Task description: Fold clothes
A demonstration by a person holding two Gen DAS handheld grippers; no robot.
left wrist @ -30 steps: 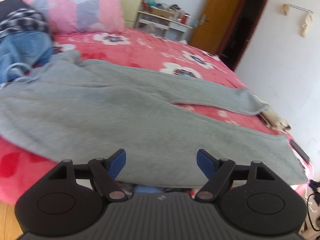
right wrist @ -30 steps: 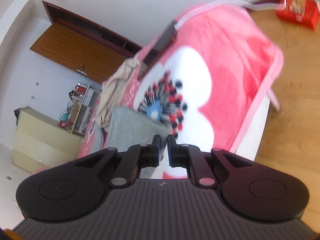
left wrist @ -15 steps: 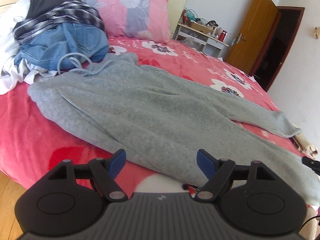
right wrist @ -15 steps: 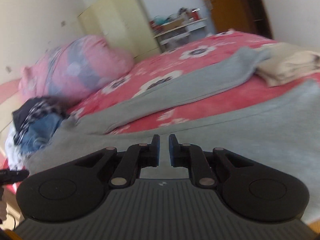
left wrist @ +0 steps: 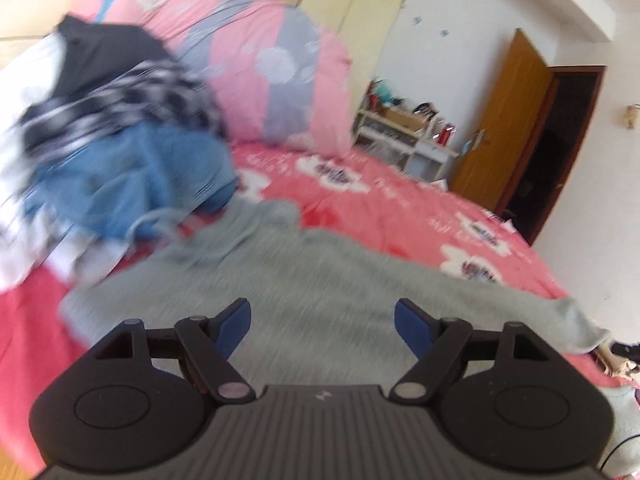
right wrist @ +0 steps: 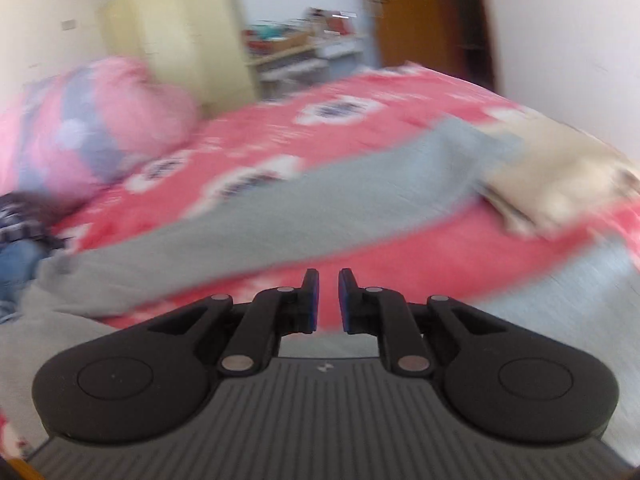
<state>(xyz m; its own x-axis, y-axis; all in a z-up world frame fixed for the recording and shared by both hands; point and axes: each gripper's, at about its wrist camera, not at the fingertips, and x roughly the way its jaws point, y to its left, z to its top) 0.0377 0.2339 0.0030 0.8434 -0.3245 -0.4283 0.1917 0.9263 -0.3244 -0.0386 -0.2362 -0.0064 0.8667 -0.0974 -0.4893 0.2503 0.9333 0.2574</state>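
Note:
A grey hoodie (left wrist: pixel 320 272) lies spread flat on the red flowered bed (left wrist: pixel 400 208), its hood and drawstring toward the clothes pile. My left gripper (left wrist: pixel 322 308) hovers over the hoodie's body near the shoulder; its jaws are opening wide and nothing is between them. In the right wrist view one long grey sleeve (right wrist: pixel 320 208) runs across the bed toward the right. My right gripper (right wrist: pixel 328 280) hangs above the red gap between sleeve and body, shut with only a narrow slit and nothing in it. Both views are motion-blurred.
A pile of clothes (left wrist: pixel 120 152) with jeans and a plaid shirt sits at the bed's left end, by a pink and grey pillow (left wrist: pixel 272 72). A beige garment (right wrist: pixel 552 172) lies by the sleeve's cuff. A shelf (left wrist: pixel 404 140) and brown door (left wrist: pixel 504 120) stand beyond.
The left view has swung left along the hoodie toward the hood and clothes pile. The right view has rolled upright from the bed's corner and now faces across the sleeve.

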